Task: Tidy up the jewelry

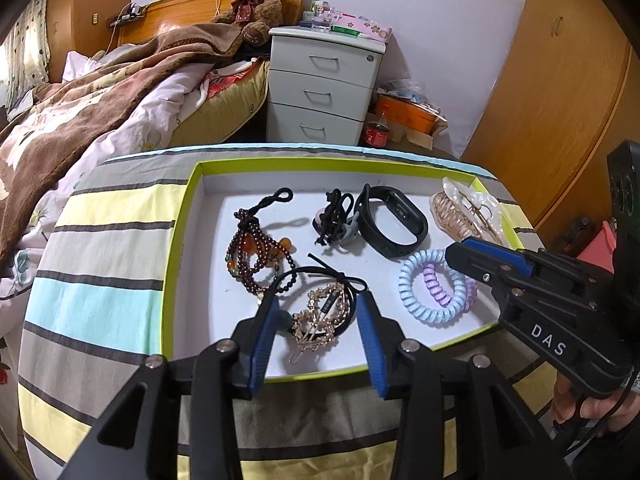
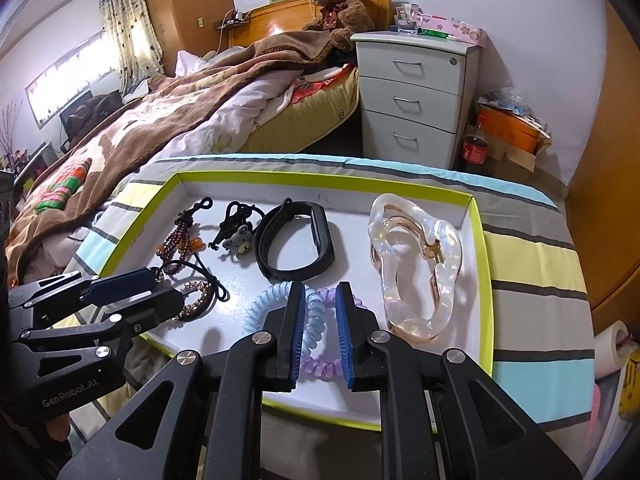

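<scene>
A white tray with a lime-green rim [image 1: 188, 208] [image 2: 480, 248] holds the jewelry. My left gripper [image 1: 318, 304] [image 2: 160, 286] is open, its pads either side of a gold hair clip [image 1: 320, 320] tangled with a black bow hair tie [image 1: 340, 280]; neither pad presses on them. My right gripper [image 2: 320, 286] [image 1: 456, 254] stands open astride a blue spiral hair tie [image 2: 260, 312] [image 1: 420, 304] and a purple one [image 2: 320, 368] [image 1: 436, 284]. Also in the tray are a bead bracelet [image 1: 256, 252], a black cord with a bear charm [image 2: 240, 236], a black wristband [image 2: 296, 240] and a pearly claw clip [image 2: 416, 264].
The tray lies on a striped cloth [image 1: 100, 272] over a small table. A bed with a brown blanket [image 1: 100, 100] is at left. A white drawer cabinet [image 1: 320, 84] and a cola bottle [image 1: 378, 128] stand beyond. A person's hand [image 1: 580, 400] holds the right gripper.
</scene>
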A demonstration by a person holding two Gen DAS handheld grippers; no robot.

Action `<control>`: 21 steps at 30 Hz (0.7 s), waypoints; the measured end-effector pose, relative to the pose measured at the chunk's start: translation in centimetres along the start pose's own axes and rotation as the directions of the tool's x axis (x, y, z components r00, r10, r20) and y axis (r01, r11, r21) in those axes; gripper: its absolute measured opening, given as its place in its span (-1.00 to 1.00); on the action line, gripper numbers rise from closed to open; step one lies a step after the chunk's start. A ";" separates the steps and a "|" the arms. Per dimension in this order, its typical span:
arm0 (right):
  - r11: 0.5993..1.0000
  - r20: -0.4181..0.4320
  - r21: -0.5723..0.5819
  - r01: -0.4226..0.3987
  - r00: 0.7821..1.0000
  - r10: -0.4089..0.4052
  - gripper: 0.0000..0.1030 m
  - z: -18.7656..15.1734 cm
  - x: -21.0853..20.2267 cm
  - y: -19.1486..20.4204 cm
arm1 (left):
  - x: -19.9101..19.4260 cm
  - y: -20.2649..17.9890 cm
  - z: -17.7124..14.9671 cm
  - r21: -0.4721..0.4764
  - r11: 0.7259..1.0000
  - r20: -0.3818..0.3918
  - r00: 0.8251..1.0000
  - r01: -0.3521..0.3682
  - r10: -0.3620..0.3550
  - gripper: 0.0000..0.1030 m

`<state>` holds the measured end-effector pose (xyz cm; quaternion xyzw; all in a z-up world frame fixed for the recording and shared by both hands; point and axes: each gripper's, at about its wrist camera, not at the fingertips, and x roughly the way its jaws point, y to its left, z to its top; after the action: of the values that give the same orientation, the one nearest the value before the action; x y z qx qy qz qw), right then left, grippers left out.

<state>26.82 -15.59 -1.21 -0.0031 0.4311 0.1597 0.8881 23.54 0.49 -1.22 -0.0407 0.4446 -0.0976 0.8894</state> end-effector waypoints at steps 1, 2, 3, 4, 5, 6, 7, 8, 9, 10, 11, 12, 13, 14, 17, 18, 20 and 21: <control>1.000 0.003 0.003 0.001 1.000 -0.001 -0.69 0.0 -0.1 0.0 | 0.0 0.1 0.0 0.000 1.000 0.002 1.000 0.003 -0.003 -0.05; 1.000 0.005 0.005 0.000 1.000 0.000 -0.67 -0.1 -0.3 -0.1 | -0.1 0.1 0.0 -0.004 1.000 0.004 1.000 0.003 -0.003 -0.04; 1.000 0.007 0.007 0.000 1.000 0.000 -0.67 -0.1 -0.4 -0.1 | -0.1 0.1 0.0 -0.007 1.000 0.006 1.000 0.004 -0.004 0.01; 1.000 0.010 0.008 0.000 1.000 0.000 -0.64 -0.1 -0.5 -0.1 | -0.2 0.0 0.0 -0.008 1.000 0.009 1.000 0.005 -0.005 0.08; 1.000 0.012 0.010 0.001 1.000 -0.001 -0.59 -0.2 -0.8 -0.1 | -0.3 0.0 0.0 -0.011 1.000 0.011 1.000 0.001 -0.001 0.10; 1.000 0.016 0.012 0.001 1.000 -0.002 -0.55 -0.3 -1.0 -0.1 | -0.6 -0.1 0.0 -0.012 1.000 0.017 1.000 -0.002 0.002 0.14; 1.000 0.022 0.014 0.000 1.000 -0.001 -0.49 -0.4 -1.4 0.0 | -0.9 -0.1 -0.1 -0.012 1.000 0.023 1.000 -0.001 0.001 0.15; 1.000 0.033 0.018 0.005 0.999 -0.006 -0.47 -0.5 -1.9 0.0 | -1.3 -0.2 -0.2 -0.015 1.000 0.034 0.999 -0.006 0.007 0.15; 1.000 0.042 0.018 0.012 0.999 -0.013 -0.47 -0.7 -2.3 0.1 | -1.8 -0.2 -0.3 -0.016 1.000 0.048 0.999 -0.018 0.018 0.20; 1.000 0.050 0.016 0.018 0.999 -0.019 -0.46 -0.8 -2.7 0.1 | -2.2 -0.3 -0.4 -0.016 1.000 0.059 0.998 -0.025 0.026 0.27; 1.000 0.055 0.015 0.023 0.998 -0.023 -0.41 -0.9 -3.0 0.2 | -2.7 -0.3 -0.5 -0.018 0.999 0.068 0.997 -0.029 0.030 0.28; 0.999 0.062 0.013 0.031 0.998 -0.031 -0.35 -1.1 -3.5 0.3 | -3.2 -0.4 -0.7 -0.022 0.999 0.075 0.997 -0.029 0.031 0.29; 0.999 0.073 0.012 0.035 0.997 -0.036 -0.21 -1.4 -4.1 0.5 | -3.6 -0.4 -0.8 -0.026 0.999 0.080 0.996 -0.027 0.029 0.30; 0.999 0.080 0.012 0.035 0.996 -0.036 -0.16 -1.6 -4.5 0.5 | -3.9 -0.4 -1.0 -0.029 0.999 0.083 0.996 -0.027 0.029 0.32; 0.999 0.101 0.024 0.041 0.994 -0.043 -0.16 -2.4 -5.9 0.8 | -4.9 -0.6 -1.7 -0.028 0.998 0.091 0.994 -0.050 0.052 0.37; 0.998 0.107 0.031 0.046 0.993 -0.049 -0.16 -2.7 -6.4 0.9 | -5.2 -0.7 -1.9 -0.026 0.998 0.096 0.993 -0.061 0.063 0.37; 0.998 0.117 0.036 0.056 0.991 -0.060 -0.16 -3.2 -7.2 1.1 | -5.8 -0.8 -2.5 -0.031 0.996 0.109 0.990 -0.087 0.090 0.37; 0.997 0.125 0.038 0.060 0.990 -0.065 -0.15 -3.6 -7.7 1.2 | -6.1 -0.9 -2.7 -0.025 0.995 0.115 0.988 -0.097 0.099 0.38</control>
<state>19.30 -17.17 2.62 0.0087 0.3765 0.1242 0.9180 17.68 0.89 2.04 -0.0332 0.3946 -0.0468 0.9171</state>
